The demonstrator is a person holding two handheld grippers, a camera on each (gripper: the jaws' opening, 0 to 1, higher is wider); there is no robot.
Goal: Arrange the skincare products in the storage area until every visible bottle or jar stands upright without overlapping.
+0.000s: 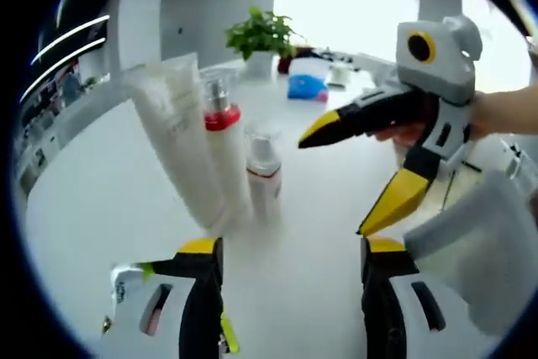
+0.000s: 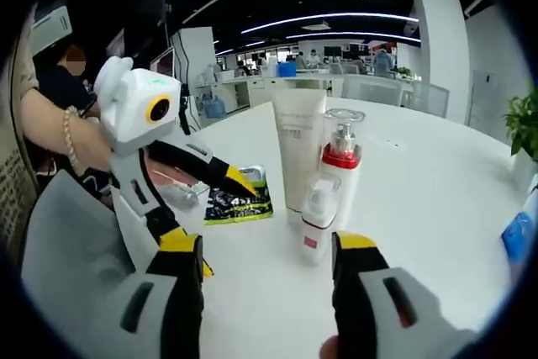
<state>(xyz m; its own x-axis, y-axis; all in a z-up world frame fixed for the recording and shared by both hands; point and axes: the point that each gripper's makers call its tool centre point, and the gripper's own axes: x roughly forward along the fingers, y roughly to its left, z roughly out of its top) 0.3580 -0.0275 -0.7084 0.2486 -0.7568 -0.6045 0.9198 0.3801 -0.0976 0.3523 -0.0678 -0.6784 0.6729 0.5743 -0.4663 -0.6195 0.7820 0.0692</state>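
Count at this moment: three skincare containers stand on the white table [image 1: 92, 199], grouped ahead of the left hand-held gripper [image 1: 290, 250]. They are one tall white tube [image 1: 178, 136], one tall pump bottle [image 1: 223, 136] with a red collar and clear cap, and one short pump bottle [image 1: 264, 176] with a red band. One flat printed sachet [image 2: 238, 199] lies beside the left hand-held gripper in the right gripper view. One potted plant [image 1: 261, 39] and one blue object [image 1: 306, 87] sit beyond the group. Hand-held grippers: two, the right hand-held gripper [image 1: 328, 182] included.
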